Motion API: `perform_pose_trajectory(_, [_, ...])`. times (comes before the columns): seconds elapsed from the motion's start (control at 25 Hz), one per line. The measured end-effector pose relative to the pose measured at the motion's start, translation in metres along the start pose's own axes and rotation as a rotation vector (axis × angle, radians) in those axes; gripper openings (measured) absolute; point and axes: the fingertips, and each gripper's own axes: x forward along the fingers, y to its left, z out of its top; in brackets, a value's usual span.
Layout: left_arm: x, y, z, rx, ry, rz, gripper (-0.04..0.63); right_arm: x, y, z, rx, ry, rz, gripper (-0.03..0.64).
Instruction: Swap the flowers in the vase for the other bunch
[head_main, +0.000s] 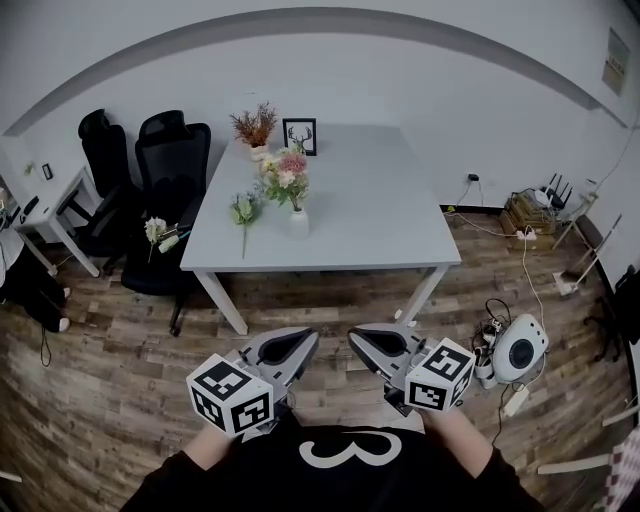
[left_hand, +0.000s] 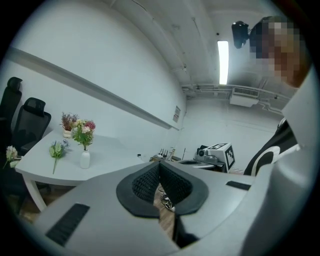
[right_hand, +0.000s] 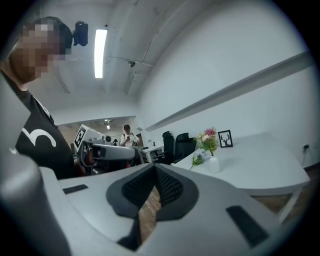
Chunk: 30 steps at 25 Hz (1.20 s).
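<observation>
A white vase (head_main: 298, 223) with pink and yellow flowers (head_main: 287, 175) stands on the white table (head_main: 370, 215), left of its middle. A second bunch (head_main: 244, 210) with pale blue blooms lies flat on the table just left of the vase. Both grippers hang well short of the table, over the wooden floor in front of the person's chest. The left gripper (head_main: 300, 340) and right gripper (head_main: 365, 340) are both shut with nothing between the jaws. The left gripper view shows the vase (left_hand: 85, 159) far off at left. In the right gripper view the vase (right_hand: 214, 164) is at right.
A pot of dried flowers (head_main: 255, 125) and a framed deer picture (head_main: 299, 135) stand at the table's far edge. Two black office chairs (head_main: 165, 190) are left of the table, one with a white bunch (head_main: 157, 232) on it. A white device (head_main: 518, 352) with cables sits on the floor at right.
</observation>
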Motion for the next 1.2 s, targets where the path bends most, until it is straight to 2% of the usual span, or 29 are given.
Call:
perform_pose_trajectory(0.32, [-0.006,-0.003,-0.007,-0.004,0.003,0.008,0.009,0.002,0.014,-0.003,-0.03,0.013,0.019,0.006])
perform_pose_trajectory(0.88, [-0.014,0.023,-0.024,-0.053,0.03,0.028,0.009,0.022,0.013,-0.014,0.009,0.028,0.023,0.006])
perform_pose_trajectory(1.2, [-0.021,0.032,-0.024,-0.054,0.035,0.034,0.009,0.034,0.015,-0.015,0.017,0.025,0.03,0.006])
